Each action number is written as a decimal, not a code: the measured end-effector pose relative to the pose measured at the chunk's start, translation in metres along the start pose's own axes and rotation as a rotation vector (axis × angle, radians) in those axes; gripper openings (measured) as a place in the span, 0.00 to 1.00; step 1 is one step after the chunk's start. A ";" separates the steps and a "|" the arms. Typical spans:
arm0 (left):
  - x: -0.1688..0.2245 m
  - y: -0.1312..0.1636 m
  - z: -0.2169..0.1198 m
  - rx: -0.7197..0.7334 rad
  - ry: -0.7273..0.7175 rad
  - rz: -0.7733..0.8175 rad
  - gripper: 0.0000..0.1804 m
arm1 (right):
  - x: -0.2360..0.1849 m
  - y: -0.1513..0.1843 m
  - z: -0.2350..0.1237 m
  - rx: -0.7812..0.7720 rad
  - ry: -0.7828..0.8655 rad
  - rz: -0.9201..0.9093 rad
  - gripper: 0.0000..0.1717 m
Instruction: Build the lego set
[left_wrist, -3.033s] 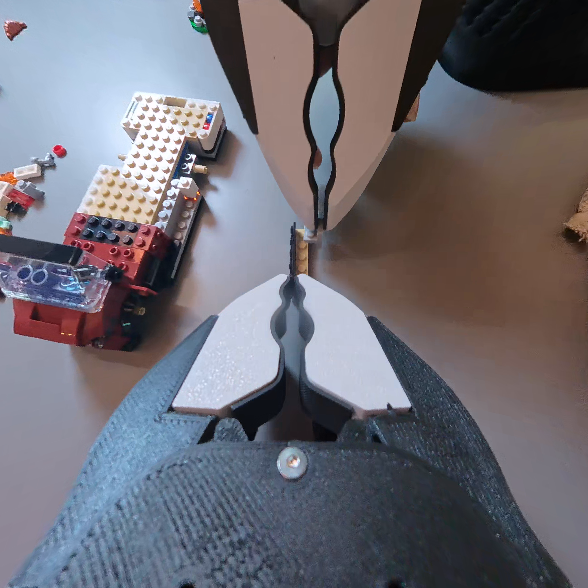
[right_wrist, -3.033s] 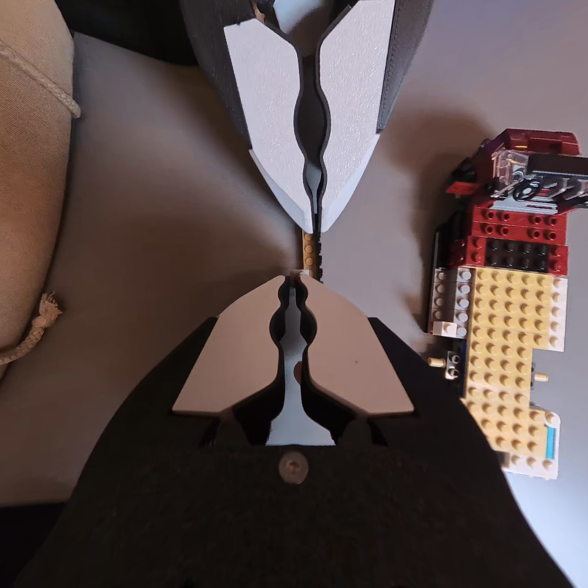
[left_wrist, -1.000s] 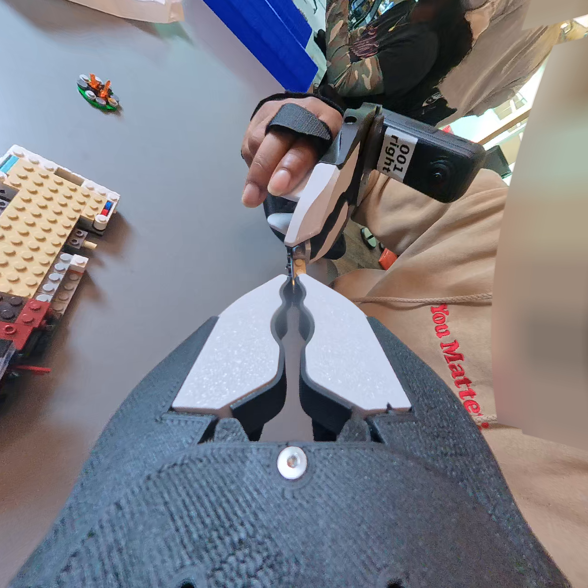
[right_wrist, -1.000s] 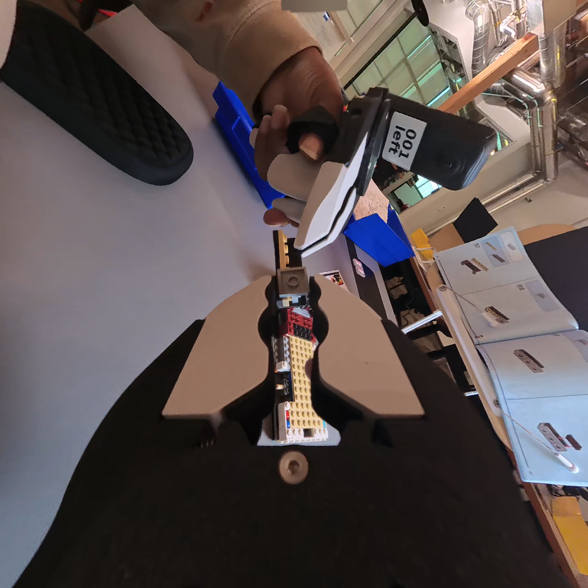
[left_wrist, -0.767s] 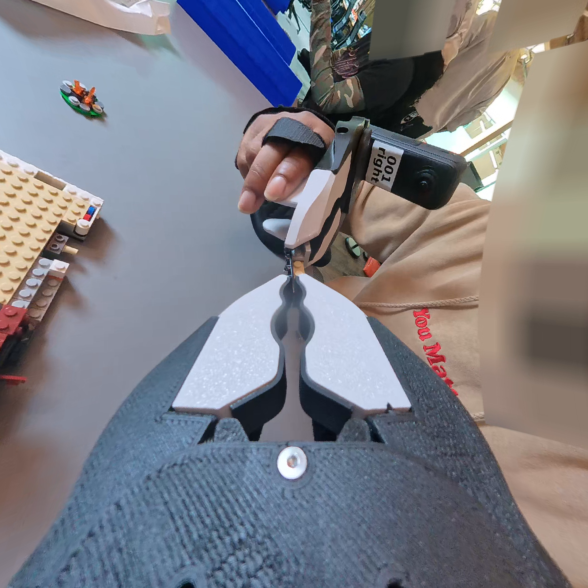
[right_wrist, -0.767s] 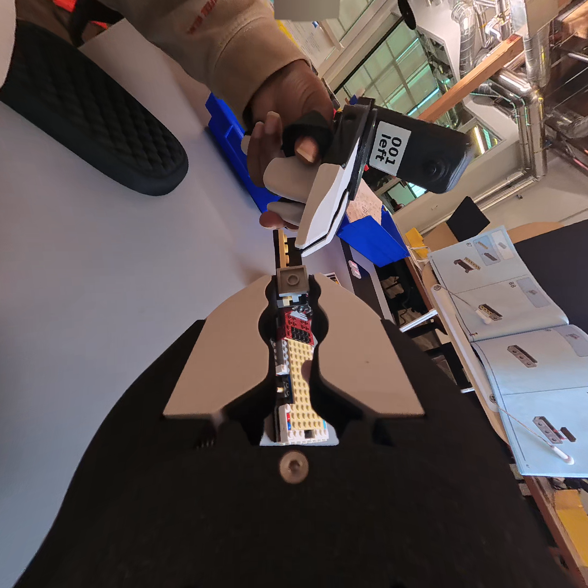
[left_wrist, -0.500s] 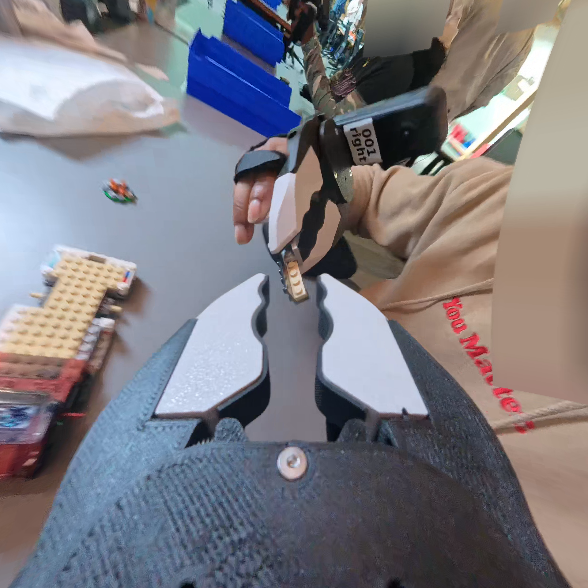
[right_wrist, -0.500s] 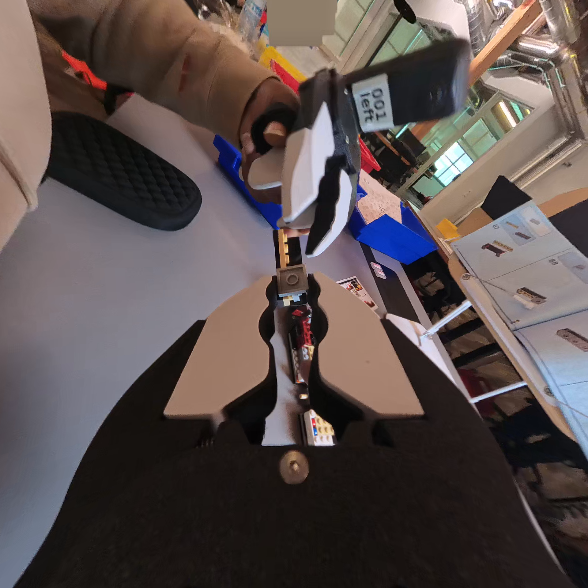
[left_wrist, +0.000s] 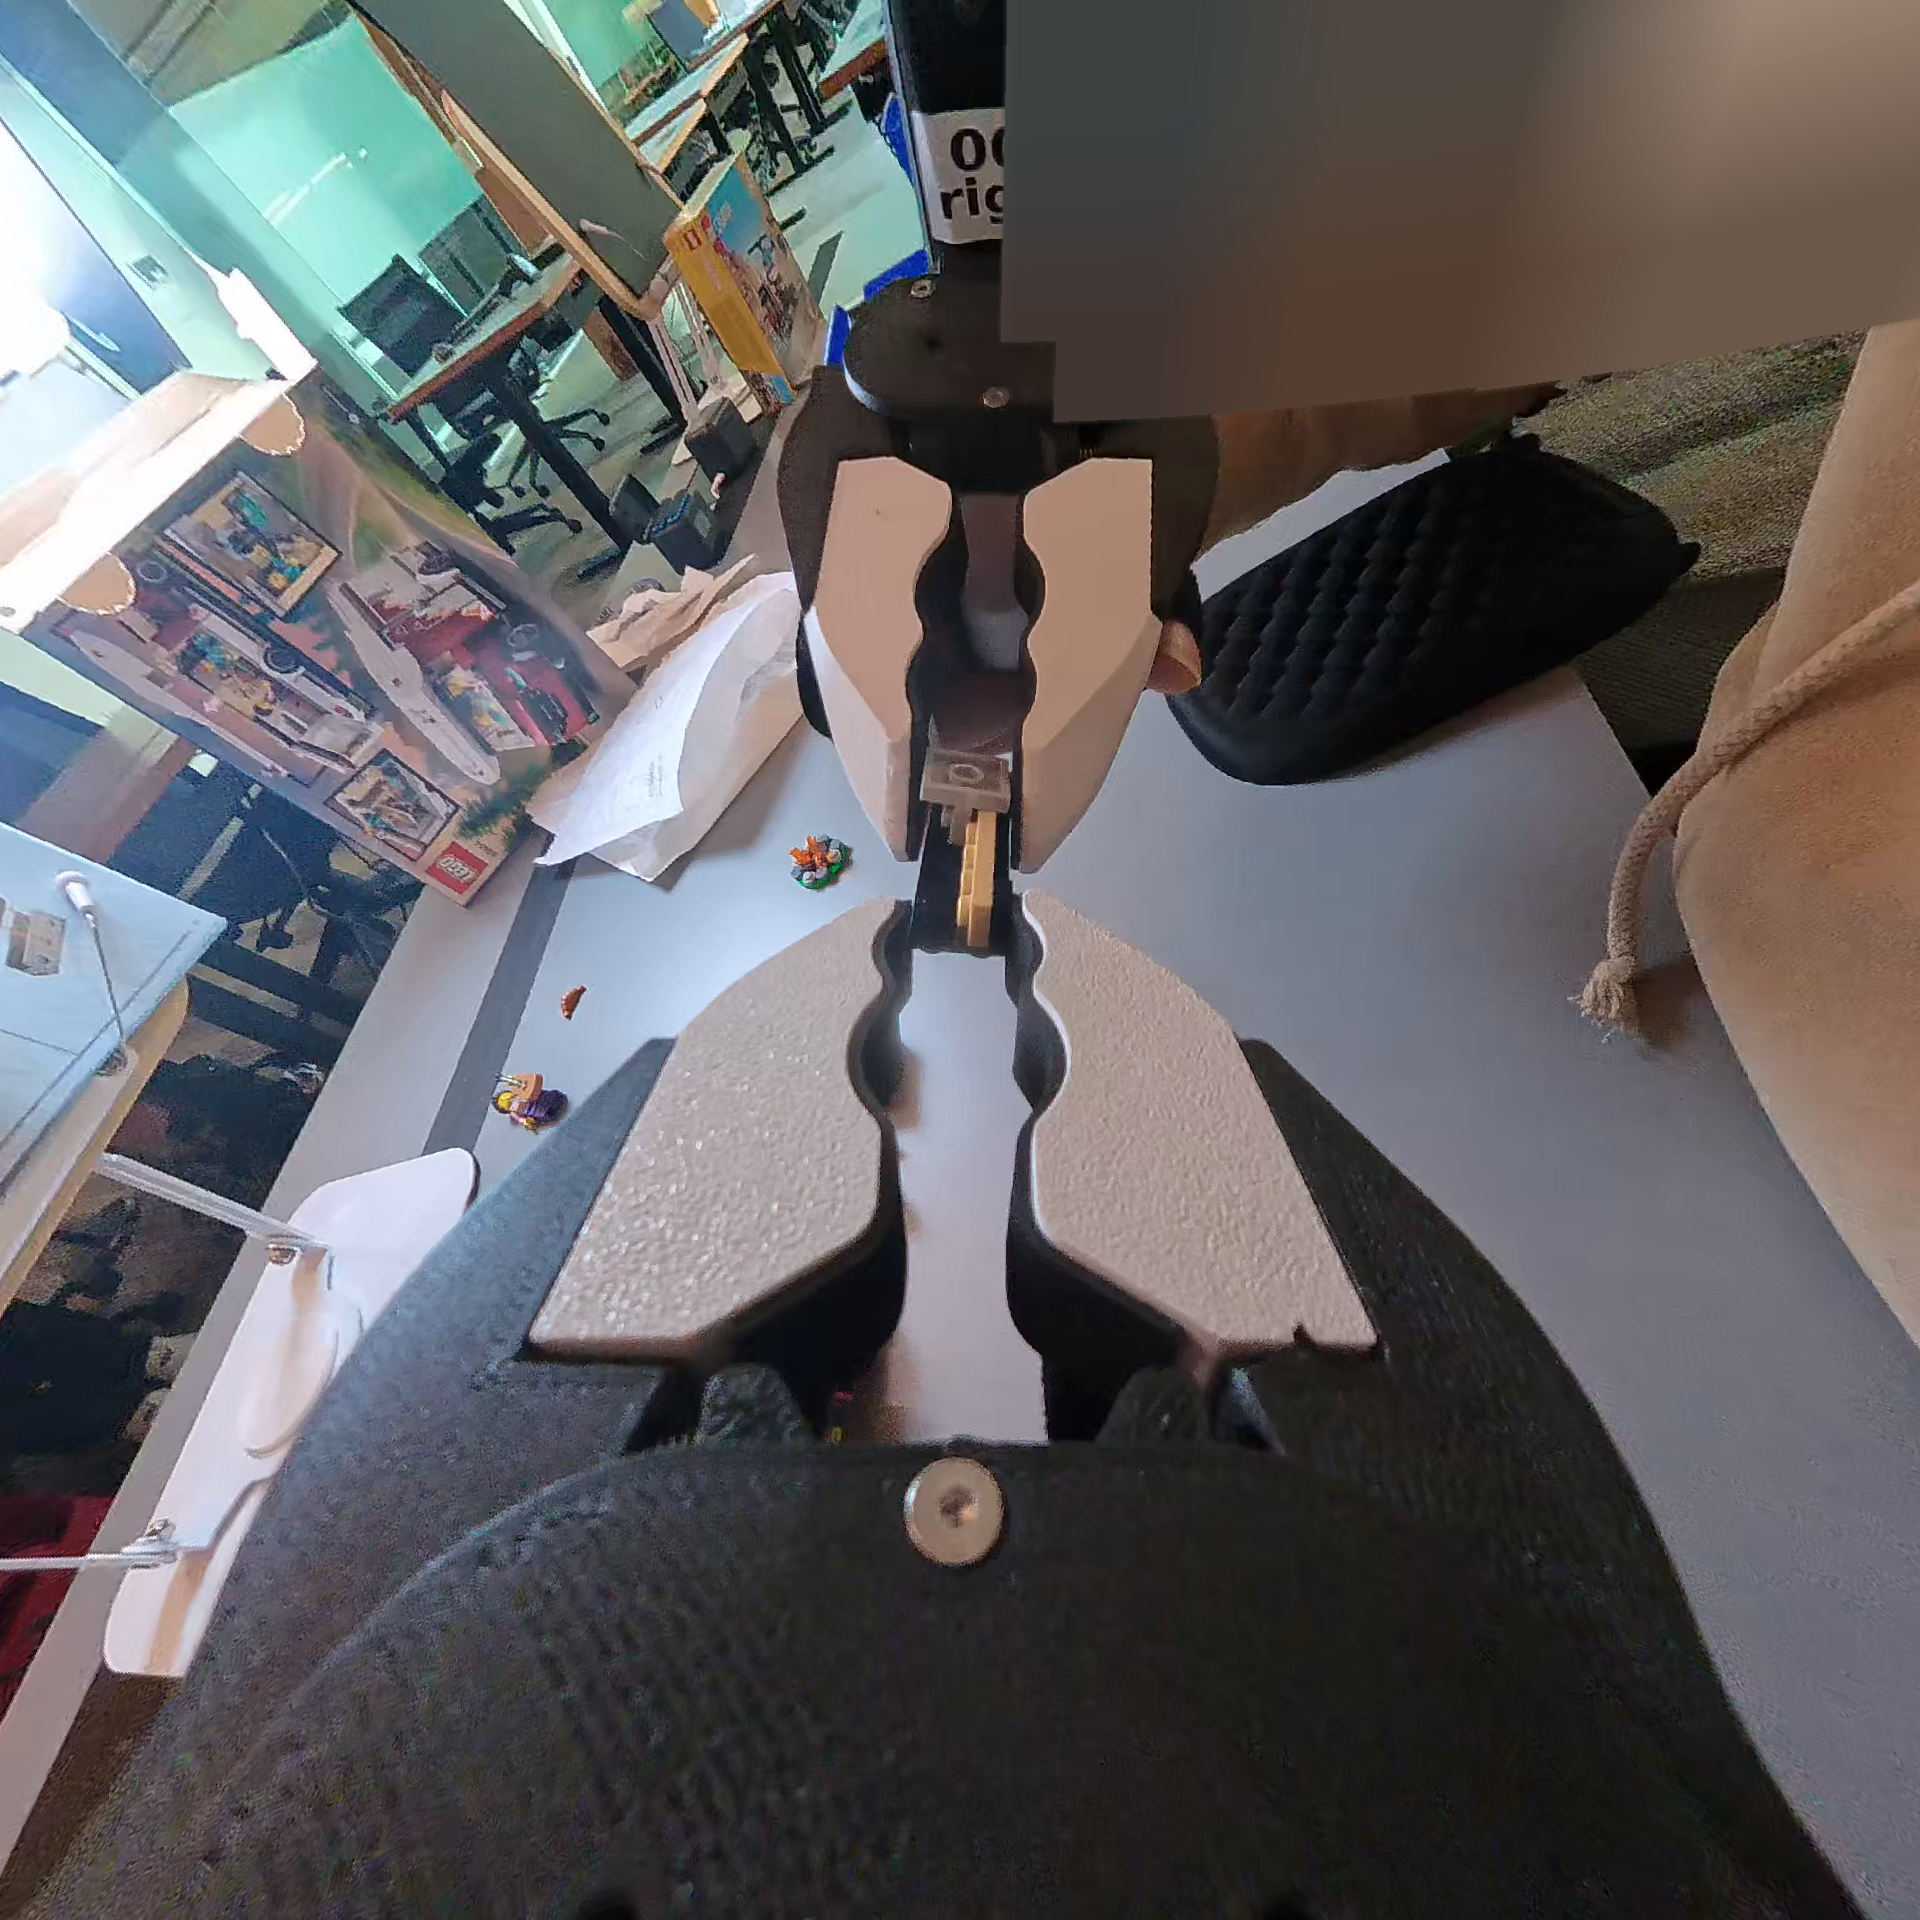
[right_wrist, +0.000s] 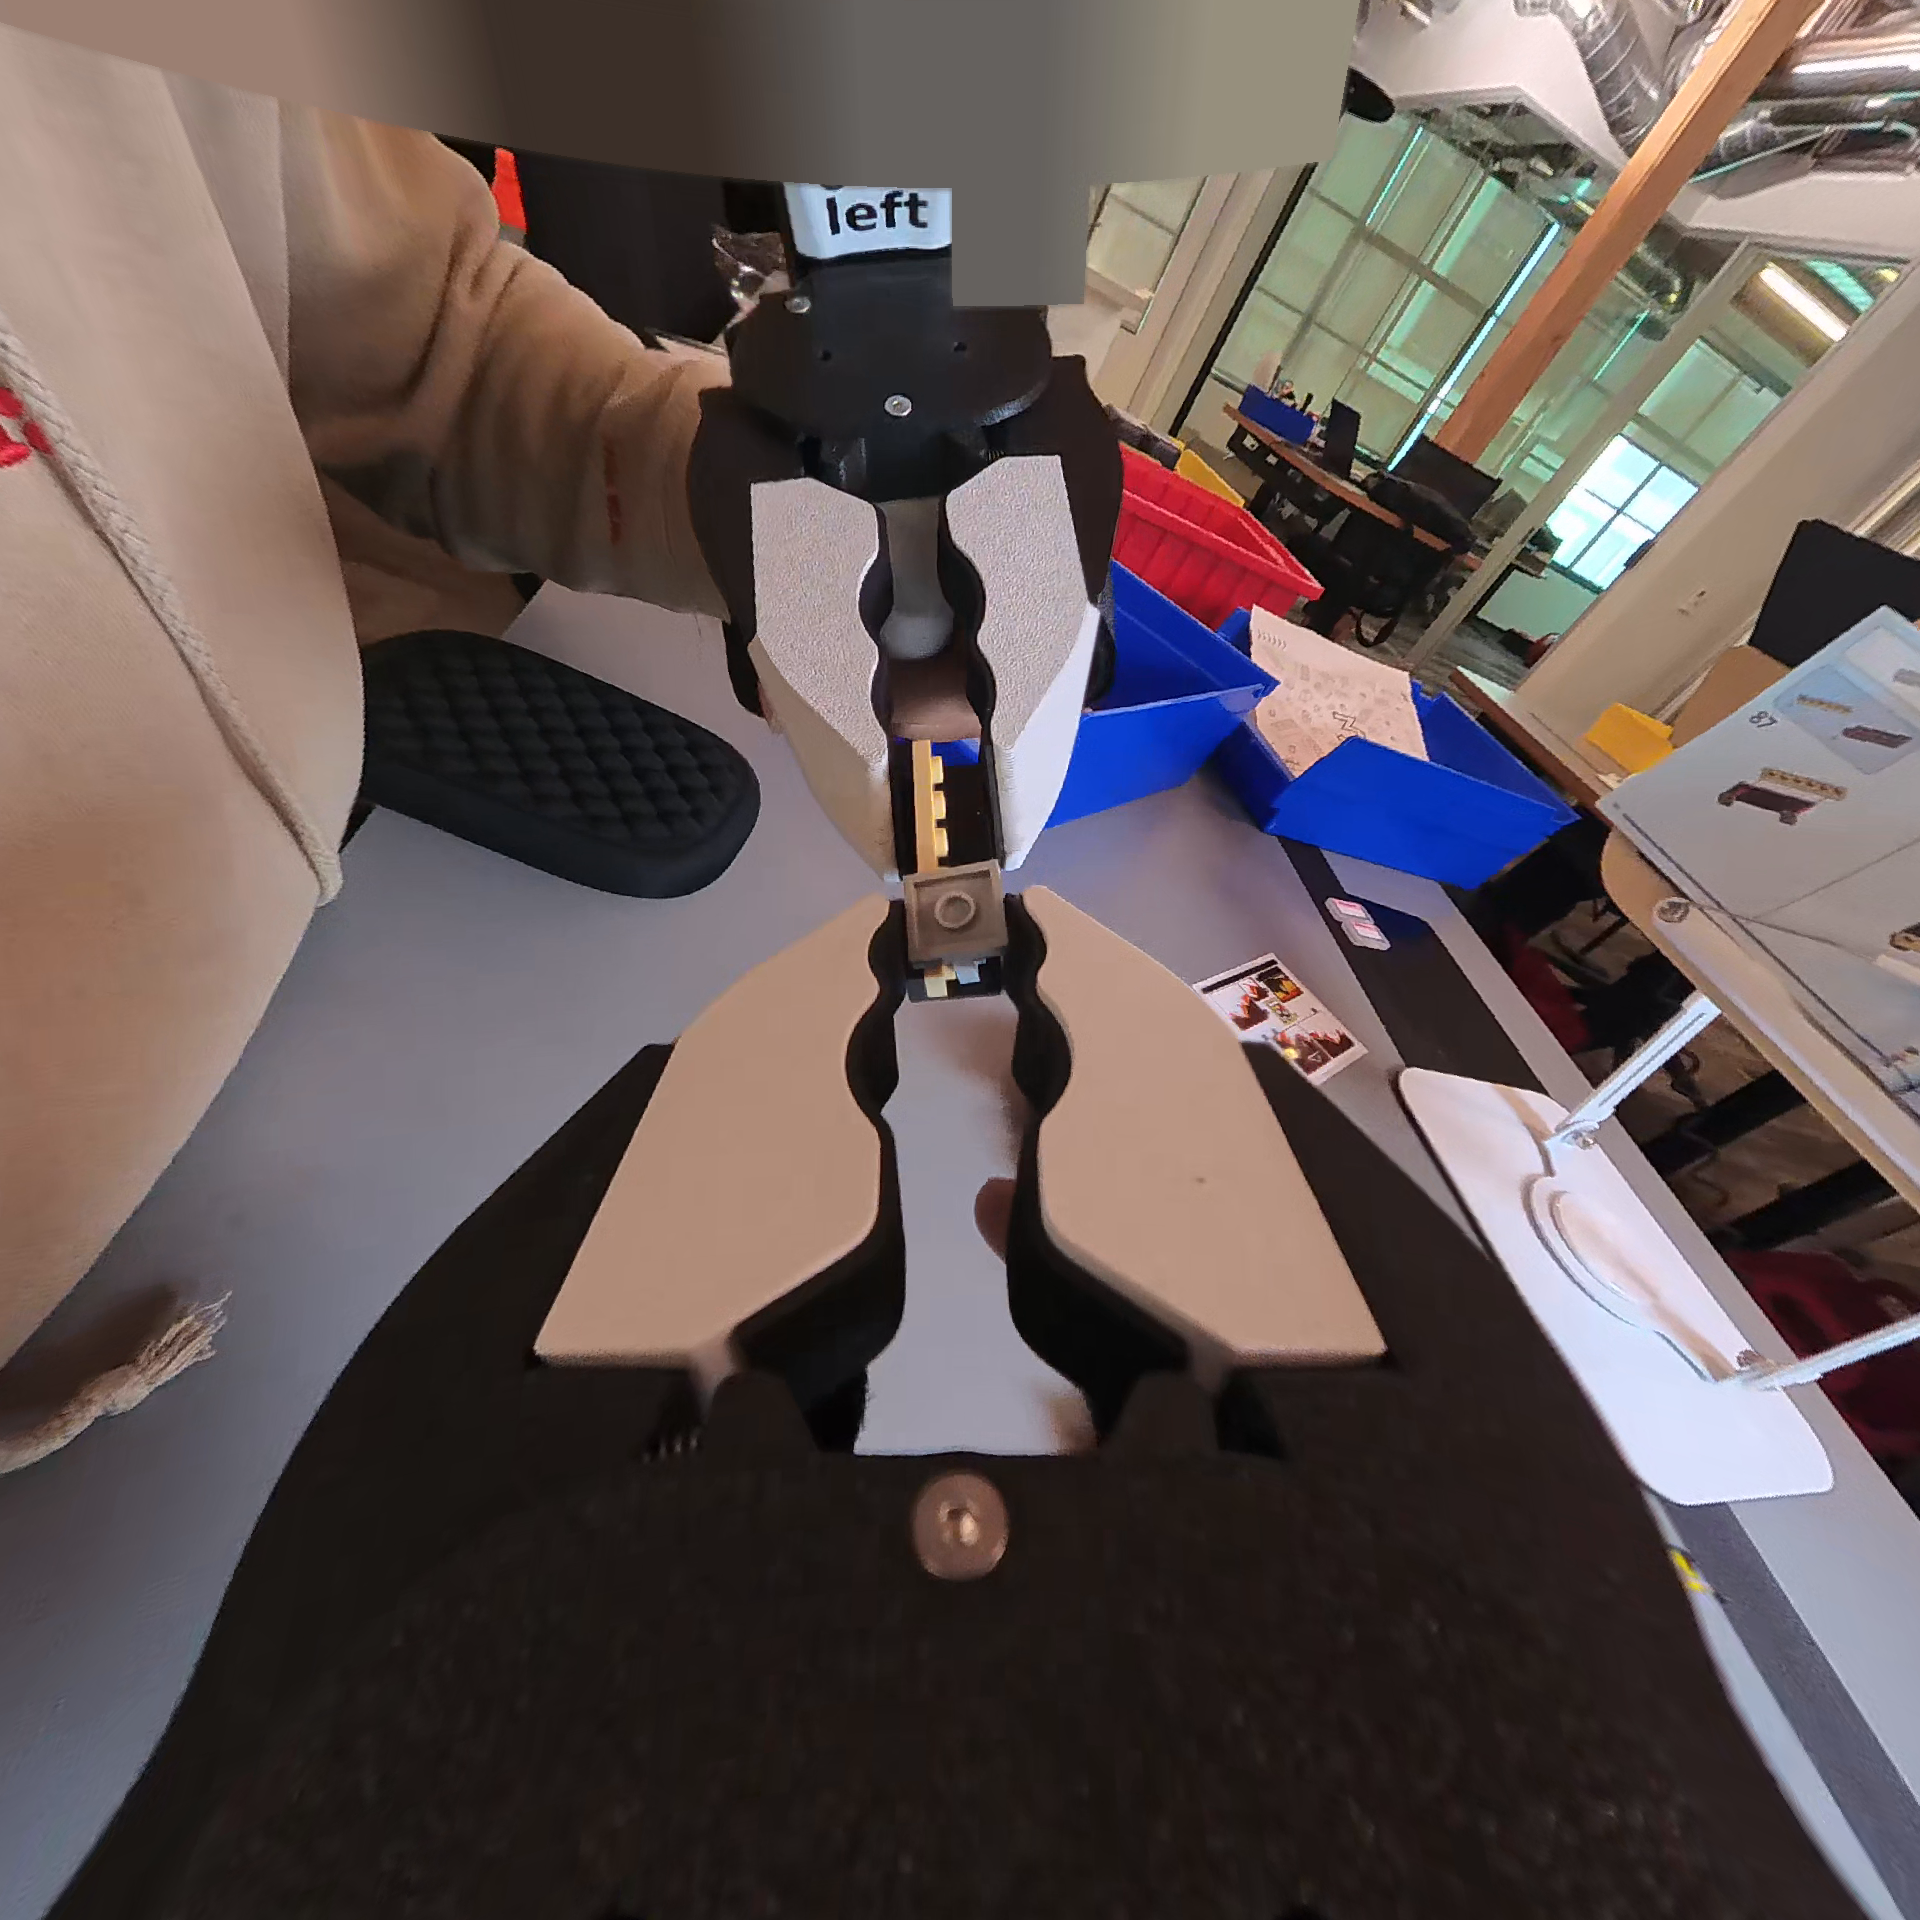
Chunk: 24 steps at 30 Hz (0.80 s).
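Tan-and-black brick assembly (left_wrist: 964, 883) sits in mid-air between the two grippers, which face each other tip to tip above the grey worktop (left_wrist: 1351, 987). Left gripper (left_wrist: 958, 923): jaws at a narrow gap, fingertips clamped on the near end of the assembly, black part against both pads, tan studded strip running along its right side in the left wrist view. Right gripper (right_wrist: 954, 940): same narrow gap, pads pressed on a grey single-stud plate (right_wrist: 953, 916) that caps the other end of the same assembly; black, tan and light-grey bits show just beneath that plate. From the right wrist view the left gripper's pads enclose the far part, tan studs (right_wrist: 932, 805) facing left. So both grippers hold one piece, one at each end, and it hangs clear of the worktop. Around it: black textured pad (right_wrist: 540, 769) at the worktop's edge by the person's beige sleeve (right_wrist: 436, 395), blue bins (right_wrist: 1382, 790) and a red bin (right_wrist: 1195, 540) behind, a printed card (right_wrist: 1273, 1013) on the worktop, an open instruction booklet (right_wrist: 1808, 758) on a white stand (right_wrist: 1621, 1299). Left wrist view also shows a small green-and-orange build (left_wrist: 821, 858), a minifigure (left_wrist: 530, 1099), white paper (left_wrist: 686, 727) and a set box (left_wrist: 301, 644).
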<state>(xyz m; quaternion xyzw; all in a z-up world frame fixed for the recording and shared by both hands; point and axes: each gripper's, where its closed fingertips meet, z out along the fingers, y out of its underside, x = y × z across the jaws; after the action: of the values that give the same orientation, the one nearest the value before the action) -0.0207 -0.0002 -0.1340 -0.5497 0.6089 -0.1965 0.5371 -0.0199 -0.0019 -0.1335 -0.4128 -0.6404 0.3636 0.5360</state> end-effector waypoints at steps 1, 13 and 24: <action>0.000 0.000 0.000 0.008 -0.001 0.003 0.09 | 0.000 0.000 0.000 0.000 -0.004 0.009 0.11; 0.006 0.013 0.001 0.033 0.004 -0.008 0.09 | -0.006 0.018 0.008 -0.109 -0.049 0.041 0.11; -0.002 0.012 0.003 0.046 -0.018 -0.041 0.09 | 0.007 0.012 0.003 -0.170 0.042 -0.113 0.18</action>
<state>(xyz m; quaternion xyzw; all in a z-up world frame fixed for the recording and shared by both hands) -0.0245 0.0066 -0.1439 -0.5514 0.5879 -0.2167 0.5507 -0.0218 0.0095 -0.1417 -0.4273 -0.6801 0.2683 0.5319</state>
